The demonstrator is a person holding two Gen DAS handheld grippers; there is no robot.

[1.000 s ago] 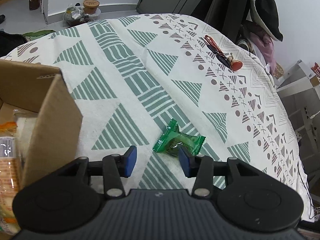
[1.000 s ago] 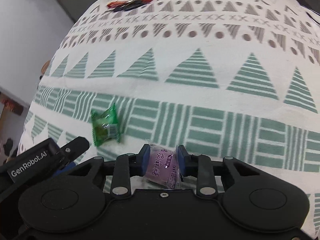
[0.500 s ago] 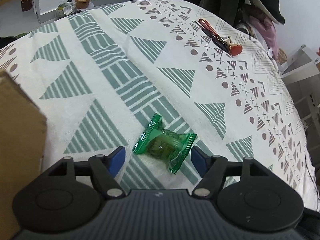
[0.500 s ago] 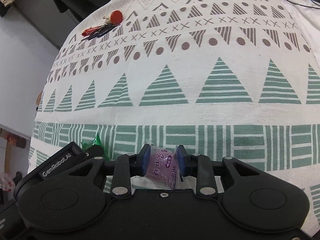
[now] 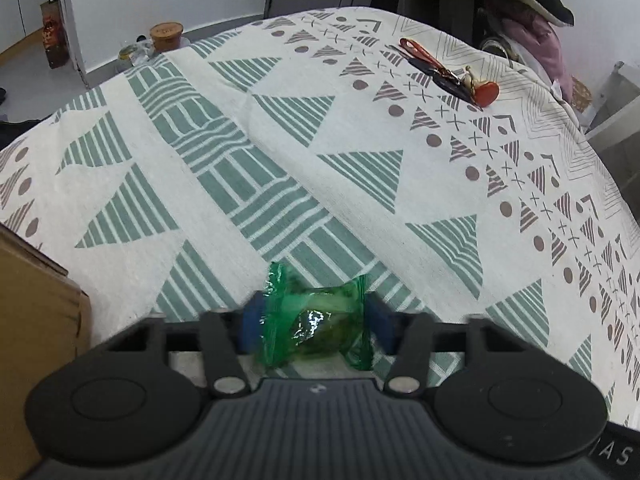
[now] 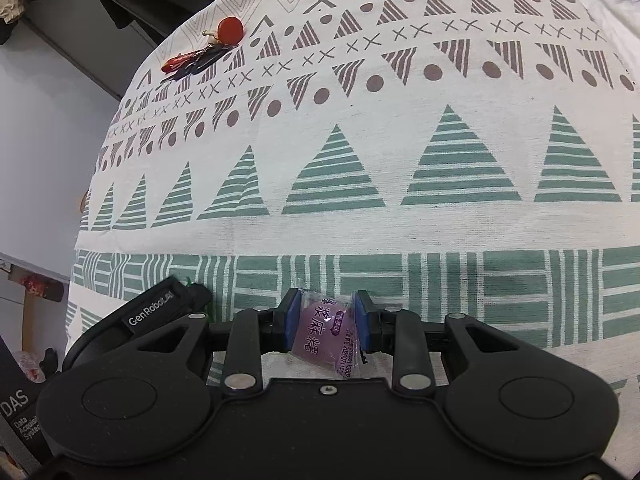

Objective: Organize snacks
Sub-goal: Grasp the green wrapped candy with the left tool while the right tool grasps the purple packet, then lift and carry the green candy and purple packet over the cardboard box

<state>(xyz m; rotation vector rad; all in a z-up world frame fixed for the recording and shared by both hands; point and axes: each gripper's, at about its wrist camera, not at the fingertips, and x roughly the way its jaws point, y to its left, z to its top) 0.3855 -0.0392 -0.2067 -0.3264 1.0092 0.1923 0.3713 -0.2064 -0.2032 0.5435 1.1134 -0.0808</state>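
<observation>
The left gripper [image 5: 314, 322] has its blue pads [image 5: 251, 322] closed against a green wrapped candy [image 5: 316, 320], one pad at each side of the packet; the wrapper is blurred here, so how firmly it is pinched is hard to judge, but the pads appear to touch it. The candy lies with its long axis running left to right across the gripper, its crimped ends pointing toward the two pads, low over the patterned tablecloth [image 5: 280, 152]. At the near left edge of that view stands the corner of a cardboard box [image 5: 36, 312]. Far across the cloth, to the right, lies a bunch of keys with a red round fob [image 5: 452, 74]. The right gripper [image 6: 326, 318] is clamped on a purple wrapped candy [image 6: 326, 334] with printed characters on it; this packet is held with its long axis tilted, its upper end between the blue pads and its lower end slanting down toward the gripper body and slightly right. In the right wrist view the left gripper's black body shows at the near left, just beside the right one, and the keys lie at the far left of the cloth.
</observation>
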